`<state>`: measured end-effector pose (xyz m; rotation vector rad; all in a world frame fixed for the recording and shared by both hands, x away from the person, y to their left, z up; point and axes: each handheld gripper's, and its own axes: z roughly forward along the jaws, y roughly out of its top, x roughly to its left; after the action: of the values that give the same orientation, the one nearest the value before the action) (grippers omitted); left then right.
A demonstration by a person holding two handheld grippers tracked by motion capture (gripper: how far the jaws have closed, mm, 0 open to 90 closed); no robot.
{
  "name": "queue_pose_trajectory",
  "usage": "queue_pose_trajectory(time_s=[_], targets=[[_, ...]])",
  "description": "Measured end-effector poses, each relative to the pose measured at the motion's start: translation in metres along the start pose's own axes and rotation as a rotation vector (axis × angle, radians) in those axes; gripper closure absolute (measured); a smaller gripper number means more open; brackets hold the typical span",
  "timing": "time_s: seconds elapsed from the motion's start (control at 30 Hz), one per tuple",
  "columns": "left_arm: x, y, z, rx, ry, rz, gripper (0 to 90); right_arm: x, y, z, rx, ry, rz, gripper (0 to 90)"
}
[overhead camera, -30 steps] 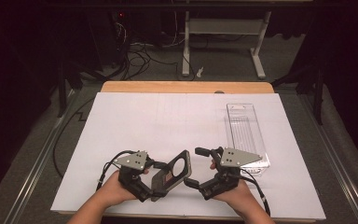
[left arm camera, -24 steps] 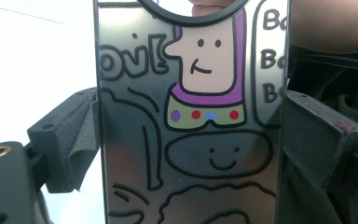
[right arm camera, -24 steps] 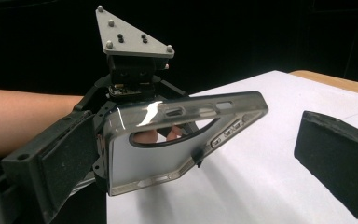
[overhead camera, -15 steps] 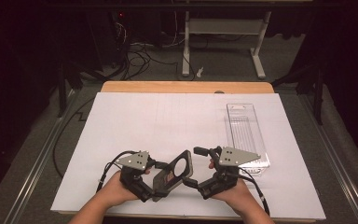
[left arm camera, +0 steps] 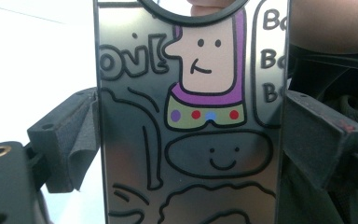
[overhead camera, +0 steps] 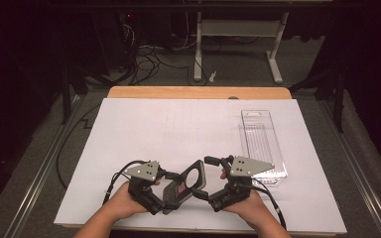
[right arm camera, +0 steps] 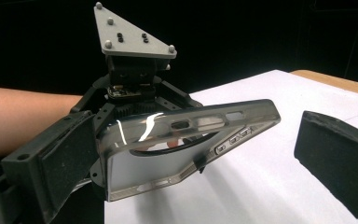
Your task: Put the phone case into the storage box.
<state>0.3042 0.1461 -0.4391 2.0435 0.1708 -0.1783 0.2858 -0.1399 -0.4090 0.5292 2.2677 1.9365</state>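
Left hand-held gripper (overhead camera: 171, 192) clamped on a phone case (overhead camera: 184, 185) near the table's (overhead camera: 144, 124) front edge, right hand-held gripper (overhead camera: 209, 178) with jaws spread wide beside the case, clear plastic tray (overhead camera: 261, 144) near the right edge, contents indiscernible.

The phone case (left arm camera: 191, 116) bore cartoon lettering reading "ov!" beside a drawn face, and cut-off "Bo" repeated at its edge.
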Motion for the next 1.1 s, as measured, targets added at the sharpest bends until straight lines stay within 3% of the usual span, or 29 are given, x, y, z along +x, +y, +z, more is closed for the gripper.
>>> queue_pose_trajectory(time_s=[1.1], targets=[[-0.0018, 0.0014, 0.0016, 0.004, -0.026, 0.017, 13.1, -0.0004, 0.0015, 0.0066, -0.013, 0.050, 0.004, 0.6]])
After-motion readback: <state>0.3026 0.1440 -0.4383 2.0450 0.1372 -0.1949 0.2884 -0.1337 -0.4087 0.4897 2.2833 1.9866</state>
